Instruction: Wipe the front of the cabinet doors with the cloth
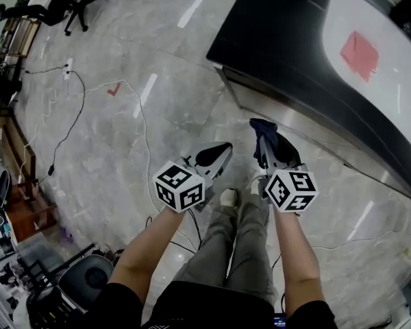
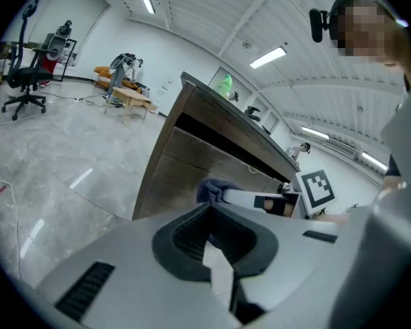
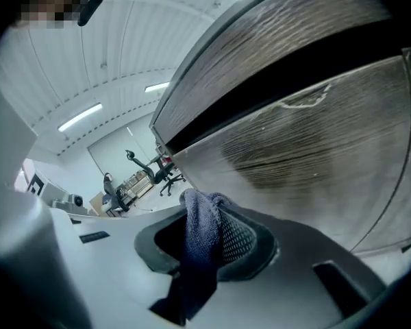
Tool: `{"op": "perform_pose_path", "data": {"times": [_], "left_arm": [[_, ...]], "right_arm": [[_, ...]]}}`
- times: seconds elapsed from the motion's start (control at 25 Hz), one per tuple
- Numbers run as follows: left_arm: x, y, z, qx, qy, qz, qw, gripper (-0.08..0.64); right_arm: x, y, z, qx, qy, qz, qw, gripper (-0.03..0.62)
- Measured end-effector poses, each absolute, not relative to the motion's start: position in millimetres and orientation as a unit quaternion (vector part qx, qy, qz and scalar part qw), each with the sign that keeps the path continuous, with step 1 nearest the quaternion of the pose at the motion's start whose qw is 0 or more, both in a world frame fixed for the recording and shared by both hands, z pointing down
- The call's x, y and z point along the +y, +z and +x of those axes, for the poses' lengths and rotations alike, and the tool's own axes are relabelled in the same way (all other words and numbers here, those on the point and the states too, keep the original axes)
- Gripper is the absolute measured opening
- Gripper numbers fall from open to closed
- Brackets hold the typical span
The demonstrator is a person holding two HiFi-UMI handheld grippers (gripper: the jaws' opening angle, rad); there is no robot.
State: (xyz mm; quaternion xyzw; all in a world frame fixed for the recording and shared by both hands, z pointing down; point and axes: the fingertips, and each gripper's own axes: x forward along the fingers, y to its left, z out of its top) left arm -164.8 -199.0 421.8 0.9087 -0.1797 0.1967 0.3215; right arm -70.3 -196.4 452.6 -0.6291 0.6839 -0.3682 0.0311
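- Left gripper: I am reading the jaws as closed together on nothing, hanging idle just beside my shoe.
- Right gripper: it is clamping the dark blue cloth, which bunches above the pads while a tail hangs below them.
- Cloth position: it is facing the cabinet doors. It looks just short of the wood, though I cannot tell for certain whether it is touching.
- Cabinet: the grained door front is filling the right gripper view, with a dark recess running above it and the counter top overhanging.
- Task stage: in my judgement the wiping stroke is only being set up.
- Risk, grip: only a narrow fold is being held, so dragging it across the textured grain may pull the cloth free.
- Risk, contact: if the bunch folds back, the bare jaw tips may scrape the door.
- Risk, footing: a cable is trailing over the floor towards my feet and could snag as I step along the doors.
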Motion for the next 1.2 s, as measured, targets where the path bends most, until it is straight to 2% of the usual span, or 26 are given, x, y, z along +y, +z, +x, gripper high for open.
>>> {"op": "perform_pose_path", "data": {"times": [0.28,0.56,0.88,1.2], "left_arm": [[-219,428,-207,-0.204,0.188,0.905,0.322,0.000],[-240,440,-224,-0.231,0.196,0.900,0.313,0.000],[-248,447,-211,-0.222,0.197,0.902,0.313,0.000],[-238,454,-173,-0.176,0.219,0.911,0.302,0.000]], "right_arm": [[-246,461,-118,0.709,-0.363,-0.604,0.020,0.084],[-277,475,-135,0.709,-0.367,-0.602,0.020,0.084],[-291,484,-107,0.683,-0.368,-0.630,0.029,0.084],[-259,483,-74,0.666,-0.358,-0.654,0.037,0.084]]}}
